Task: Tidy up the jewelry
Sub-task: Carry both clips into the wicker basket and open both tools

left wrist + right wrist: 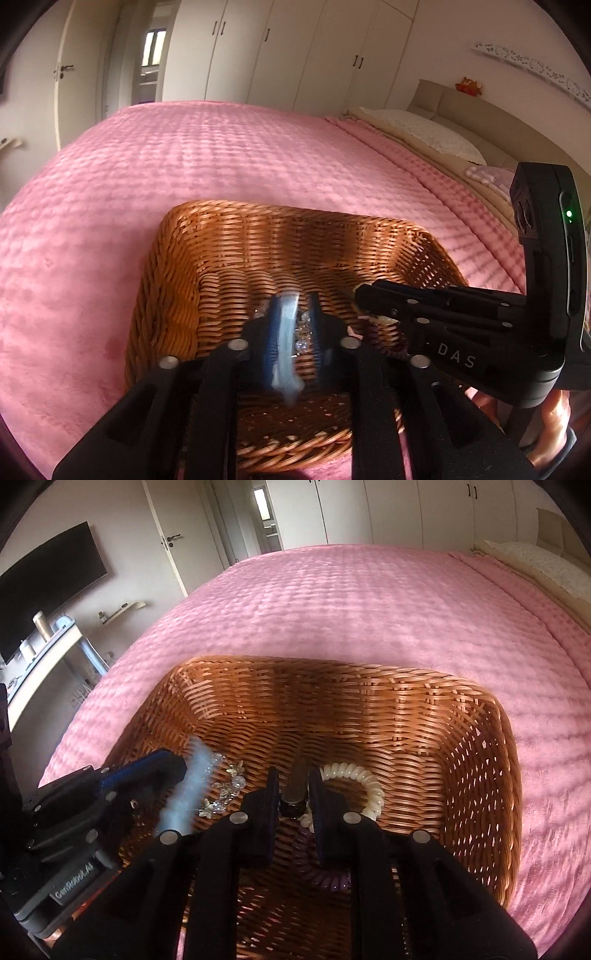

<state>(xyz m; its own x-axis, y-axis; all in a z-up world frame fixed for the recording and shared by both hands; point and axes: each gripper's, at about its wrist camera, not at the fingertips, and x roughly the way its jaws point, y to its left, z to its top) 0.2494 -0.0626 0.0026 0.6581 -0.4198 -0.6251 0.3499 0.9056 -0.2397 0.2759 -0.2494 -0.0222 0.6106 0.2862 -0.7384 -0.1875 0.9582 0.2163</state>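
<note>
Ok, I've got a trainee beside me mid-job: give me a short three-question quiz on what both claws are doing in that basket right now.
1. True or false: the brown woven wicker basket sits on a pink quilted bedspread.
2. Which claw grips the pale blue translucent strip? A) left claw B) right claw
3. Fill in: lying on the basket floor beside the right claw is a cream ____ hair tie.

Key: 1 true. 2 A: in the left wrist view the strip sits between that claw's fingers. 3 spiral (coiled); the right claw is closed on a small dark-and-metal item that I cannot identify.
</note>
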